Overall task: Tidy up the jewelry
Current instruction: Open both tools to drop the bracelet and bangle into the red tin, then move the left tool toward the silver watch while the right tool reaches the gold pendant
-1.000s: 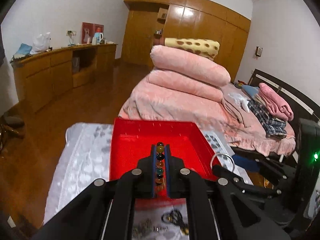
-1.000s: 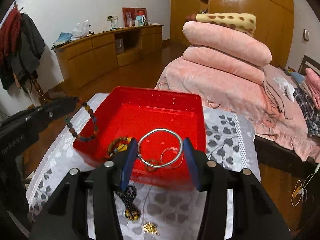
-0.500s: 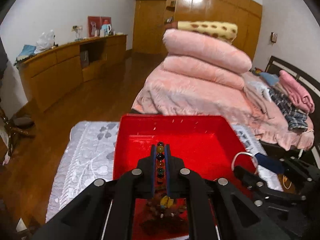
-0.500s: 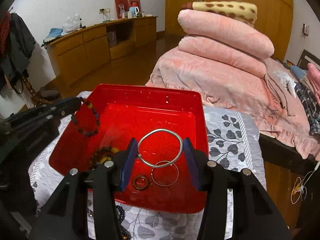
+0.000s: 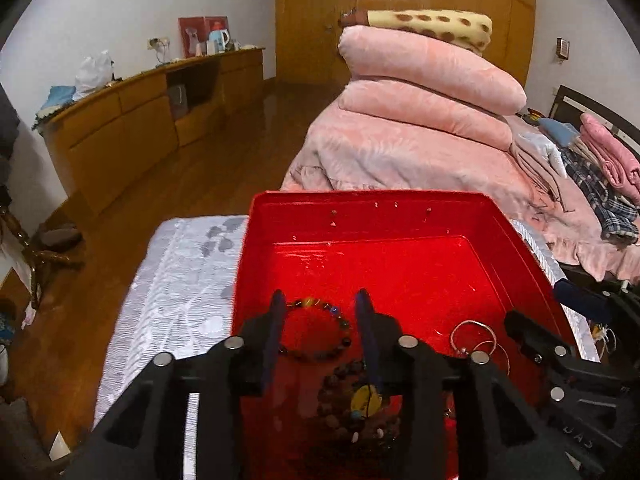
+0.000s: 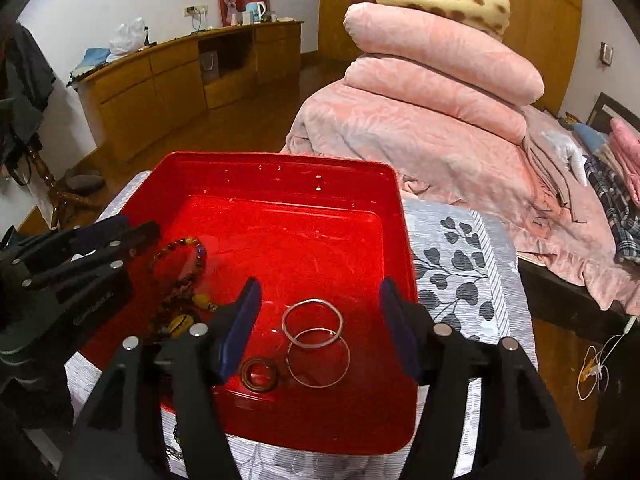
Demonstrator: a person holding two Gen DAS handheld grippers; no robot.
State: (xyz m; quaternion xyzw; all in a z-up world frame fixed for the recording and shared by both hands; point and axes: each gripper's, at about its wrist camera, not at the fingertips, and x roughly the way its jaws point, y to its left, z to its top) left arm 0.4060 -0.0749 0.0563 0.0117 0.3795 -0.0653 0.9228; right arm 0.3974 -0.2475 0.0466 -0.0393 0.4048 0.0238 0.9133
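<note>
A red tray [image 5: 372,208] [image 6: 400,216] sits on a patterned cloth. My left gripper [image 5: 320,312] is open over the tray, with a multicoloured bead bracelet [image 5: 316,332] lying in the tray between its fingers; it also shows in the right wrist view [image 6: 184,256]. A brown bead string with a yellow pendant [image 5: 360,404] lies just below it. My right gripper [image 6: 320,312] is open and empty above two silver bangles [image 6: 314,322] and a dark ring [image 6: 259,374] on the tray floor. The bangles show in the left wrist view [image 5: 474,336].
The grey leaf-patterned cloth [image 6: 460,276] covers the low table. A bed with stacked pink quilts [image 6: 432,80] stands behind. A wooden sideboard [image 5: 140,116] lines the left wall. More small jewelry [image 6: 176,436] lies on the cloth at the tray's near edge.
Both grippers have opened. The bead bracelet dropped from my left gripper into the tray, and the silver bangle dropped from my right gripper onto the tray floor.
</note>
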